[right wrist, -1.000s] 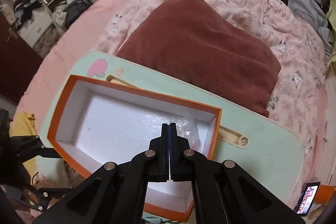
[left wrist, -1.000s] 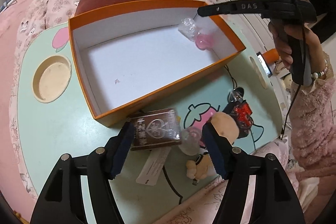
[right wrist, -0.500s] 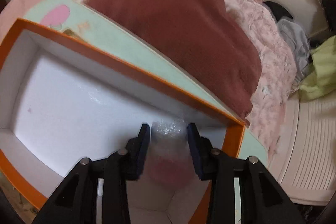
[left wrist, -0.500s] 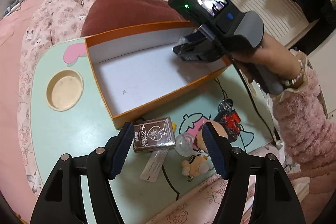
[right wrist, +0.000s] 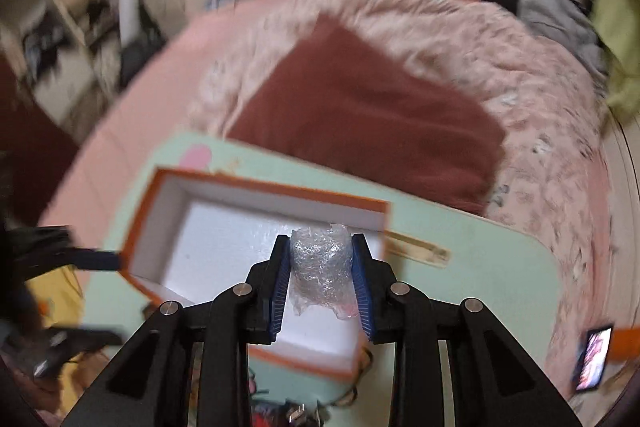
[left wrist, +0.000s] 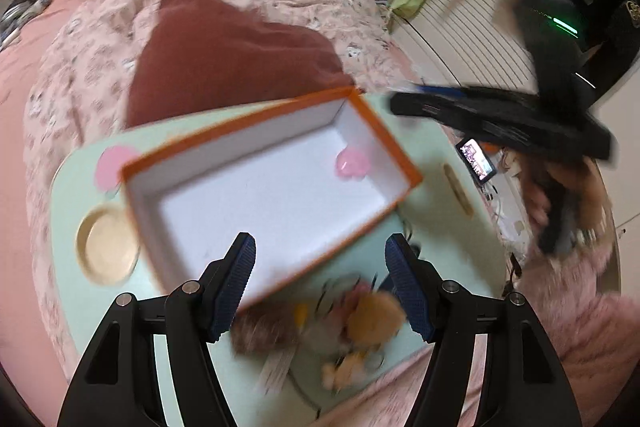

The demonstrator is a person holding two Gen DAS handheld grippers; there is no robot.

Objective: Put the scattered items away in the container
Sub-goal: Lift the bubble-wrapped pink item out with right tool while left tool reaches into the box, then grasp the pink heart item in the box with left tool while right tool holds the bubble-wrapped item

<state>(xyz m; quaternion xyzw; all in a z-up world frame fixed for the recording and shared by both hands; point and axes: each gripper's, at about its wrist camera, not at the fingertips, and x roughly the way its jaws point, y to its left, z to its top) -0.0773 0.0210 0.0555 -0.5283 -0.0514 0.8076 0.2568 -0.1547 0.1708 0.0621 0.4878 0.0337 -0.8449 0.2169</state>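
An orange box with a white inside stands on the mint lap table. A pink item in clear wrap lies in its far right corner. My left gripper is open and empty above the box's near wall, over blurred scattered items: a dark card pack and a plush toy. My right gripper hangs over the box; a crumpled clear bubble wrap sits between its fingers, which are partly apart. That gripper appears at the right of the left wrist view.
A maroon cushion and a pink quilt lie behind the table. A round cup recess is at the table's left. A phone lies off the right edge. Dark cables and small parts lie by the near edge.
My left gripper has risen and swung over the box's near wall. My right gripper has pulled back up and away from the box corner, with the wrap between its fingers. Both views are blurred.
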